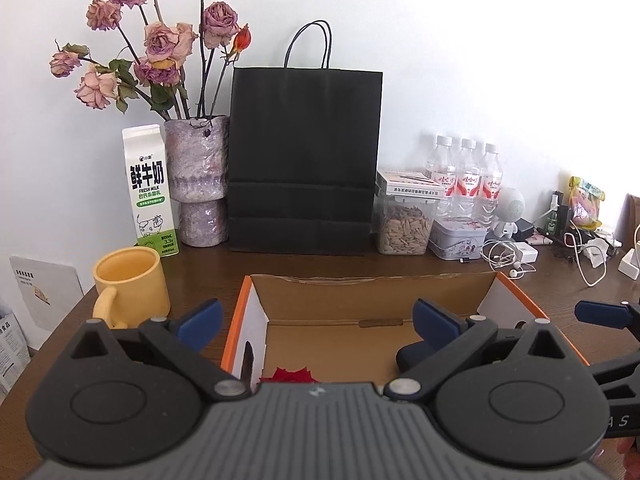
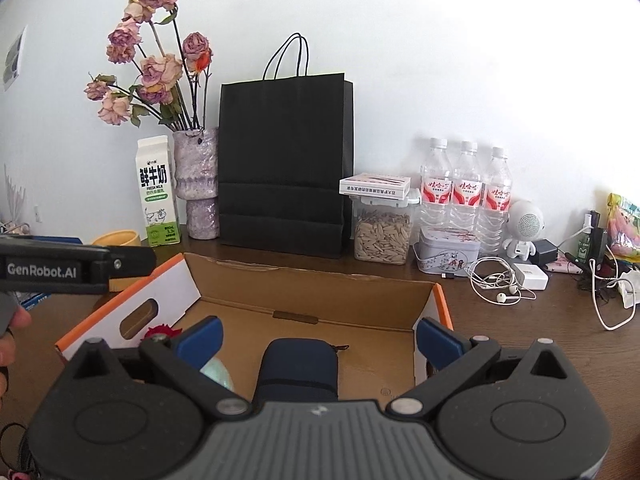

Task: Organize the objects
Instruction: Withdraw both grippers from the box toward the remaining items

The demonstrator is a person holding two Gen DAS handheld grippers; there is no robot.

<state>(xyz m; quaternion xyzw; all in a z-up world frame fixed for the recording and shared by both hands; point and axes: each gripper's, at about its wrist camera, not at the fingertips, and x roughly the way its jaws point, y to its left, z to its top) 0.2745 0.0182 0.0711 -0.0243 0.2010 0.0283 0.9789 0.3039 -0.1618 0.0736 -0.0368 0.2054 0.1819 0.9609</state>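
An open cardboard box (image 1: 372,278) with an orange rim sits on the wooden desk; it also shows in the right wrist view (image 2: 304,280). Inside lie a navy pouch (image 2: 298,366), a red flower-like item (image 1: 290,374) (image 2: 160,330) and a pale green object (image 2: 218,372). My left gripper (image 1: 318,316) is open and empty above the box's near left part. My right gripper (image 2: 318,338) is open and empty just above the navy pouch. The right gripper's fingers (image 1: 604,314) show at the right edge of the left wrist view.
A yellow mug (image 1: 130,282) stands left of the box. Behind are a milk carton (image 1: 150,190), a vase of dried roses (image 1: 198,180), a black paper bag (image 1: 304,156), a seed jar (image 2: 382,232), a tin (image 2: 446,250), three water bottles (image 2: 464,188) and earphones (image 2: 496,280).
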